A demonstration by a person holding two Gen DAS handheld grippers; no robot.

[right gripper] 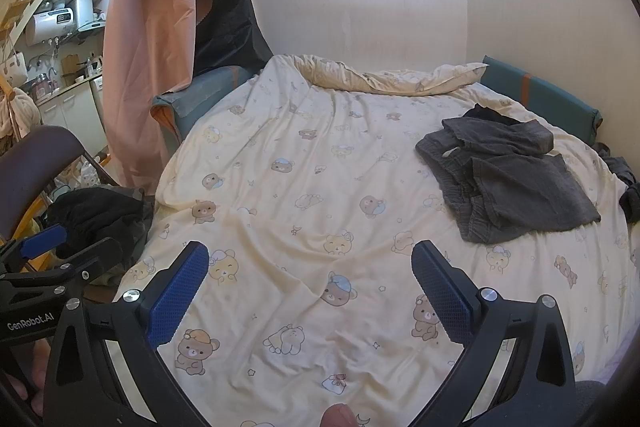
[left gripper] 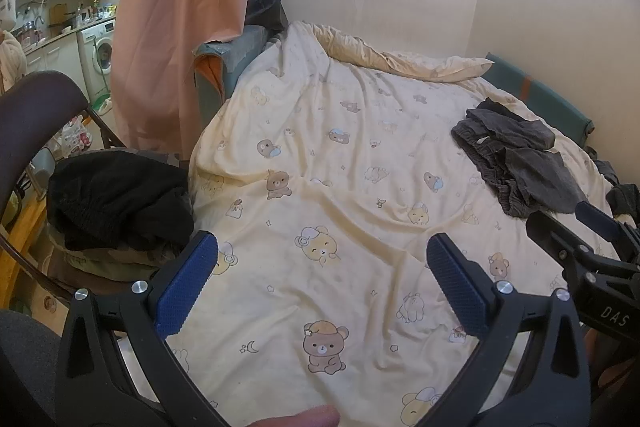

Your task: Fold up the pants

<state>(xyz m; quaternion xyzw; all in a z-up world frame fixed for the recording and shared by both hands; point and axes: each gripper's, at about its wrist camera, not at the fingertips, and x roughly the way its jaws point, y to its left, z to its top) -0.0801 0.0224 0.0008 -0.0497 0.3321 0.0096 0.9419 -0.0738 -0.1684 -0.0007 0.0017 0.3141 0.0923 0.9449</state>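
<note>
Dark grey pants [left gripper: 520, 163] [right gripper: 508, 179] lie crumpled and partly folded on the right side of the cream bear-print duvet [left gripper: 340, 187] [right gripper: 300, 187]. My left gripper [left gripper: 322, 251] hovers open over the near part of the duvet, nothing between its blue pads. Over the same near area my right gripper [right gripper: 310, 261] is open too, and empty. Both are well short of the pants, which lie ahead and to the right. The right gripper's tip [left gripper: 592, 223] shows at the right edge of the left wrist view.
A pile of black clothes [left gripper: 116, 199] [right gripper: 100, 215] rests on a chair left of the bed. A pink curtain [left gripper: 180, 27] hangs at the back left. More dark cloth [right gripper: 628, 187] lies at the bed's right edge. A teal bed frame [right gripper: 540, 95] lines the far wall.
</note>
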